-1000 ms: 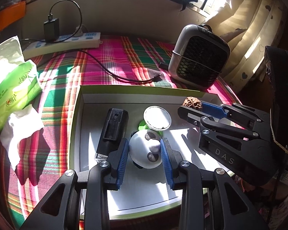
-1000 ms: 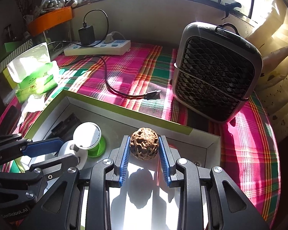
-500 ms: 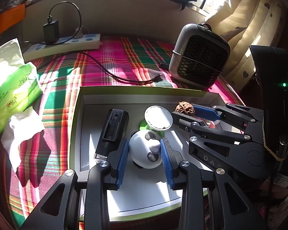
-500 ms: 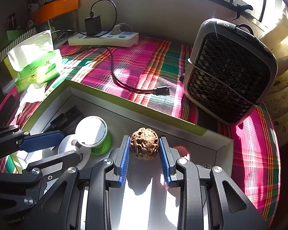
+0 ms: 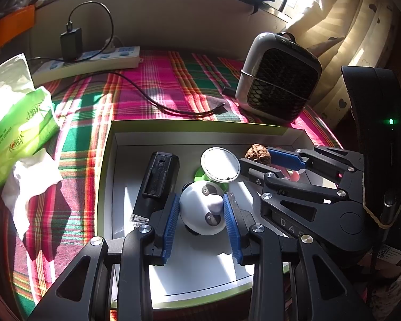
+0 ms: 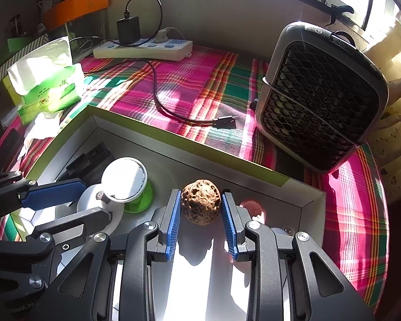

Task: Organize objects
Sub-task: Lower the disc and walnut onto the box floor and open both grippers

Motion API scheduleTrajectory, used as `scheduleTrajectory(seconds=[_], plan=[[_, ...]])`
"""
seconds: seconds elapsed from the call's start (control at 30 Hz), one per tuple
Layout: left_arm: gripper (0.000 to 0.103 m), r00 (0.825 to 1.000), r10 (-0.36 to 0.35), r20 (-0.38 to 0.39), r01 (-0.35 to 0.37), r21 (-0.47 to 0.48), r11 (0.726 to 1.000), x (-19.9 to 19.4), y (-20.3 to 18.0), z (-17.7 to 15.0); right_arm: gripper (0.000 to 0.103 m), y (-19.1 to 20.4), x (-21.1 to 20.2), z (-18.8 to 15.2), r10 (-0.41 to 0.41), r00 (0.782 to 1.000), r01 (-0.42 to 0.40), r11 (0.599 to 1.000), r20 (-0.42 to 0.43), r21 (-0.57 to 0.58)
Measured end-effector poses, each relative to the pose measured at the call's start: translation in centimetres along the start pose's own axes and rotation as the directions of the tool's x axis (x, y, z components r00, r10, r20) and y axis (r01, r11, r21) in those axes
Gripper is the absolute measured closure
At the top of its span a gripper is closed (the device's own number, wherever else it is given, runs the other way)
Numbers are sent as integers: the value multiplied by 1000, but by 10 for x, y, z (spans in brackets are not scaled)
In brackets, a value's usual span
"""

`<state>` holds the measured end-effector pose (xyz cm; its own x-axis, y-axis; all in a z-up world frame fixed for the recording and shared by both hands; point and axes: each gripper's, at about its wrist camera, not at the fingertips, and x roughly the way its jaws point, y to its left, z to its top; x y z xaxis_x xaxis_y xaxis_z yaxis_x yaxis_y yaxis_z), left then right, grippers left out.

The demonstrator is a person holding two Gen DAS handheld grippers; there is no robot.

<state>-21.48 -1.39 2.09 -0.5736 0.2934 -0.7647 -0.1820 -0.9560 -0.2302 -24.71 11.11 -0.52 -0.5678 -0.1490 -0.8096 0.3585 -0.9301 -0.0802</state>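
Note:
A white box with a green rim lies on the plaid cloth. My left gripper is shut on a round white panda toy, which it holds low over the middle of the box floor. My right gripper is shut on a wrinkled brown walnut near the box's far right corner. The left wrist view shows the walnut from the side. Inside the box also lie a black device, a white disc on a green base and a pink object.
A grey fan heater stands beyond the box's right corner. A black cable runs from the white power strip at the back wall. A green tissue pack with loose tissue lies left of the box. Curtains hang at the right.
My right gripper, still shut on the walnut, has sunk a little toward the box floor and shifted slightly left. The left gripper and the panda toy have kept still.

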Motion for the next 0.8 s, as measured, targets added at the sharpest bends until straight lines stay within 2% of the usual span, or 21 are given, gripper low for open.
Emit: scheduleTrajectory(seconds=[0.43, 0.57, 0.8], plan=[[71, 1000, 3, -1, -3, -2, 1000, 0, 0, 0, 72, 1, -2, -2, -13, 1000, 13, 1000, 7, 11], [71, 1000, 3, -2, -3, -8, 1000, -2, 1, -1, 64, 0, -4, -2, -15, 1000, 14, 1000, 13, 17], [67, 1000, 4, 4, -4, -10, 1000, -5, 1, -2, 63, 0, -8, -3, -15, 1000, 14, 1000, 20, 26]])
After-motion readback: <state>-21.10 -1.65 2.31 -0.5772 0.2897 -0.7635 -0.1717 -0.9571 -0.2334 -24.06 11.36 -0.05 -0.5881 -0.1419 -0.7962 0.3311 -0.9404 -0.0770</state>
